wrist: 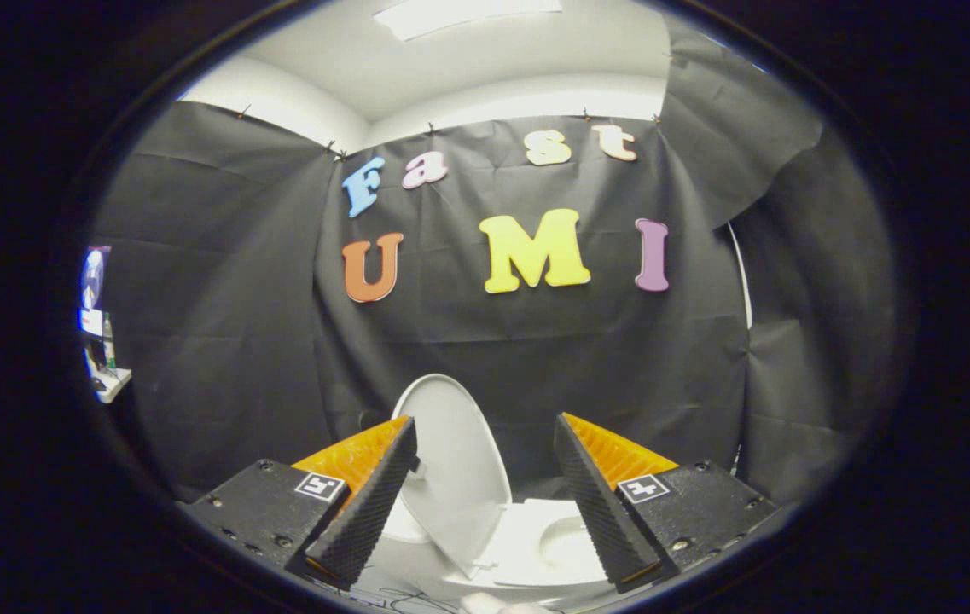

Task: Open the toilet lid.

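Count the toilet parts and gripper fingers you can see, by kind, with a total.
Toilet lid, raised upright: 1
Toilet seat, down: 1
Gripper fingers, spread open, holding nothing: 2
Total: 4

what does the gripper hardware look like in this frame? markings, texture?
The gripper has two wedge-shaped fingers with ridged, finely ribbed inner faces. Each sits on a flat black textured base plate with screw heads. A small square black-and-white tag marks each base.
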Motion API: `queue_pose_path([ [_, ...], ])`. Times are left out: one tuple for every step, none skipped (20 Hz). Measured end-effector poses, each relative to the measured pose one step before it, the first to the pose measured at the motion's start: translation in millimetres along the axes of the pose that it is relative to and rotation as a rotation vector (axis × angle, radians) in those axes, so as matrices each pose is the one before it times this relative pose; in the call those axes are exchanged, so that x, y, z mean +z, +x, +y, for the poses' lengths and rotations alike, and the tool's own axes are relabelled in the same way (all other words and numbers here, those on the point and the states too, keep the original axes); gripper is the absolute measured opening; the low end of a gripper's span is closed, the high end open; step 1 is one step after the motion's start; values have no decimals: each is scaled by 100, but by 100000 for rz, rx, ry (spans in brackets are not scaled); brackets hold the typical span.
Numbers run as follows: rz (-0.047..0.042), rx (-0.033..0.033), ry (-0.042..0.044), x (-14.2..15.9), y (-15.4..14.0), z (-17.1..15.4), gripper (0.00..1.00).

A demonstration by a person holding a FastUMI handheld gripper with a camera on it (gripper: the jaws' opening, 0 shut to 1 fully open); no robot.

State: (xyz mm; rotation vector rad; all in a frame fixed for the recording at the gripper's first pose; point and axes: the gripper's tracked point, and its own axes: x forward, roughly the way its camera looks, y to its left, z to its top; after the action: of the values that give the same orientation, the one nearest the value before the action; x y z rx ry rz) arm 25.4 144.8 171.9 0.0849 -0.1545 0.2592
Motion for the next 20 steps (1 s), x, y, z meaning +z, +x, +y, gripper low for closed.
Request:
queue_pose_path([
  [1005, -2420, 774, -836, -588, -1575, 100],
  [1590, -2676, 54, -912, -701, -1826, 100],
  [1399, -2942, -298, -1250, -607, -1876, 100],
  [580, -2053, -336, -779, -454, -1514, 100],
  [-240, -2627, 5, -829, -656, -1804, 100],
  [-602, -1877, 274, -622, -463, -1456, 100],
  [-1974, -1527, 1044, -504, -257, -1270, 100],
  [-2163, -675, 156, -355, 21, -843, 100],
  [426, -1855, -1672, -655, 131, -1138, 100],
  [832, -1861, -2154, -799, 115, -1061, 100],
  [715, -1370, -1438, -365, 182, -691, 100],
  [467, -865, 106, -154, 11, -556, 100],
  [204, 104, 1306, 27, -41, -195, 100],
  [308, 5, 1473, -97, -90, -179, 100],
  [-120, -165, 749, -4, 51, -207, 100],
  [363, -259, -294, -265, 82, -130, 100],
  [95, -508, -778, -89, 86, -153, 100],
  [248, -63, -712, -6, 17, 36, 100],
  [906, -141, -906, -310, 126, 134, 100],
  [1291, -21, -768, -336, -57, -43, 100],
])
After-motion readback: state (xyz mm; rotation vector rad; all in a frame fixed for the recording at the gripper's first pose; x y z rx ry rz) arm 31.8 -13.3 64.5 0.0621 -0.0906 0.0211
